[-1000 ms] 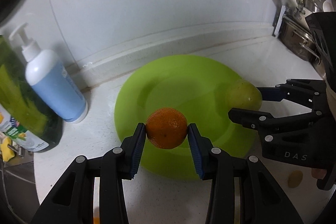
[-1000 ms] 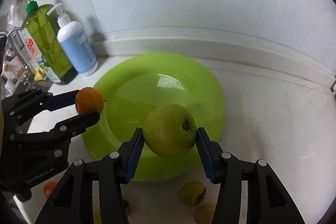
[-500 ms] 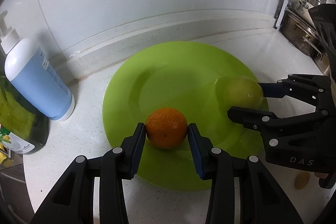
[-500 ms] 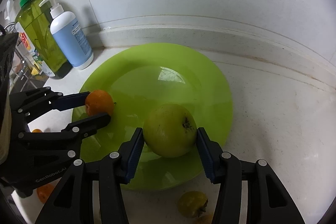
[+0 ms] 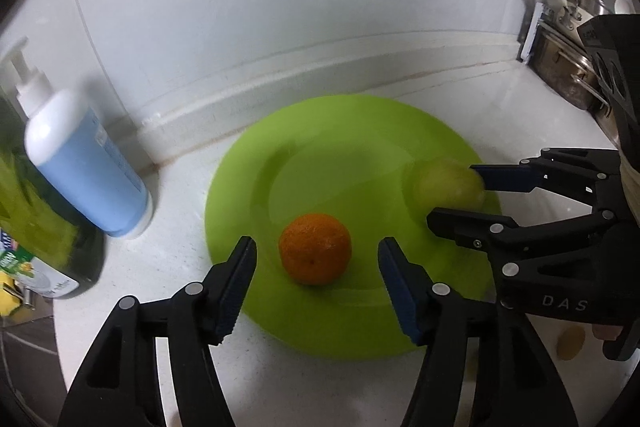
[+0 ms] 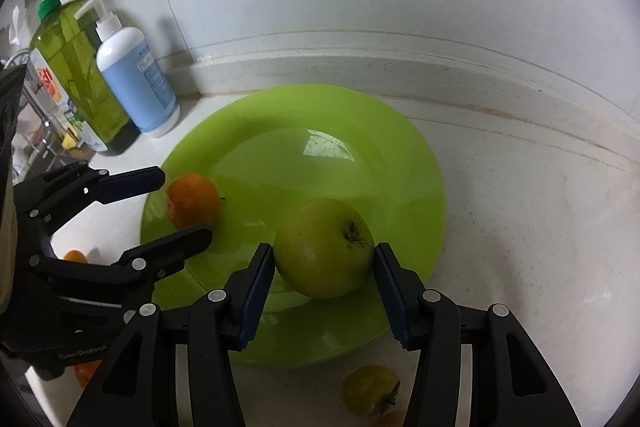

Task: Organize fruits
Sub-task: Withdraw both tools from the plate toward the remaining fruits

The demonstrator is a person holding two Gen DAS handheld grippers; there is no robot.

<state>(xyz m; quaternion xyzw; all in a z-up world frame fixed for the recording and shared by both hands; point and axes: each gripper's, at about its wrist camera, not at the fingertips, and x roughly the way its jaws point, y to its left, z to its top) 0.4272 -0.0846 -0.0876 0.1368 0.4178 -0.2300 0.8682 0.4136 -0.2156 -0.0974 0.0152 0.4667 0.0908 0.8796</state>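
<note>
Orange sits between spread left fingers; blurred apple between right fingers, contact unclear.

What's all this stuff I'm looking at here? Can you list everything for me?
Plate: one, lime green, on the white counter.
Orange: one, on the plate's left part.
Apple: one, yellow-green, on the plate's near right.
Loose fruits: a yellowish one and orange ones on the counter beside the plate.
Pump bottle: one, white and blue, back left.
Soap bottle: one, green, beside it.
Metal pots: far right, count unclear.
Left gripper: black, open around the orange.
Right gripper: black, open around the apple.
</note>
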